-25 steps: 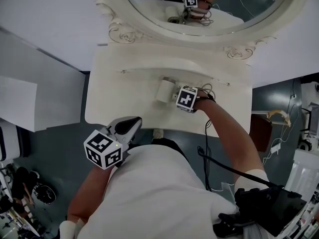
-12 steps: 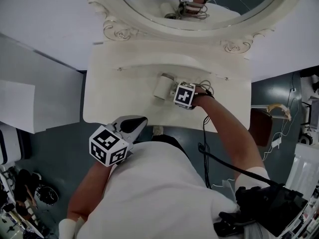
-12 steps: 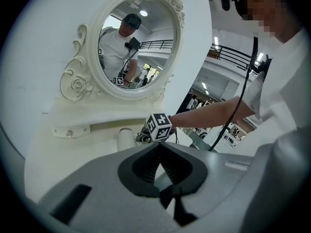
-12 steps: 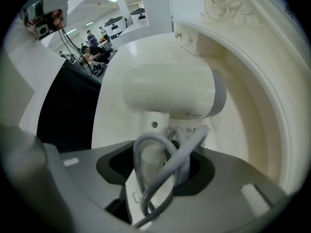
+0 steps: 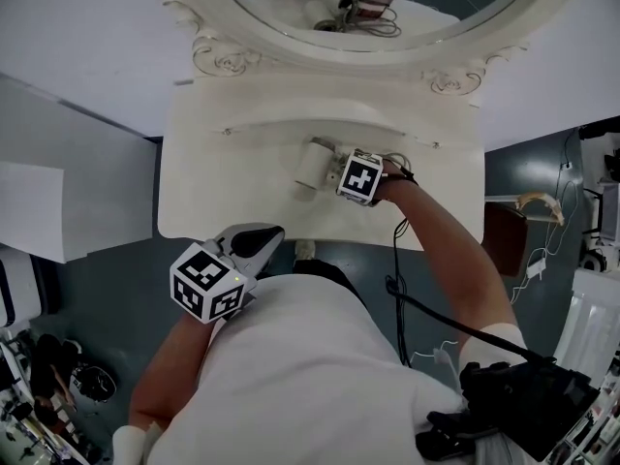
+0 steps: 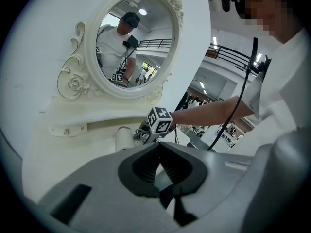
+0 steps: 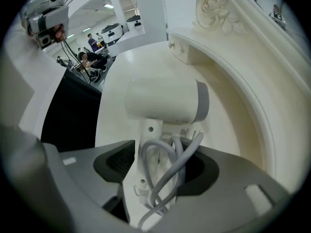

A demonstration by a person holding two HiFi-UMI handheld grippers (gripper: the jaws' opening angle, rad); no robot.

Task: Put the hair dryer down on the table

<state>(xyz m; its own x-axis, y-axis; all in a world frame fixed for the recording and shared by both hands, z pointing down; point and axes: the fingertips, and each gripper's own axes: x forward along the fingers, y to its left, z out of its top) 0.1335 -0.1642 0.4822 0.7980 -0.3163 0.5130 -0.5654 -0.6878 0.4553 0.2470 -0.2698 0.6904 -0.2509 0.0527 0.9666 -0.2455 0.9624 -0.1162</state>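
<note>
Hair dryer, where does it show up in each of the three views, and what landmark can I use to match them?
Head view: hair dryer lies on the table, just left of the right tool.
Left gripper view: hair dryer small, lower centre, under the mirror frame.
Right gripper view: hair dryer at centre, handle between the right tool's opening jaws.
Shared landmark: the carved mirror frame.

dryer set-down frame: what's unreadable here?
- Right gripper view: the right claw is opening with the hair dryer handle and cord between its jaws; the coiled cord hides whether the pads touch the handle.
- Head view: the marker cube covers those jaws and the handle.
- Left gripper view: hair dryer small, handle behind the cube.
</note>
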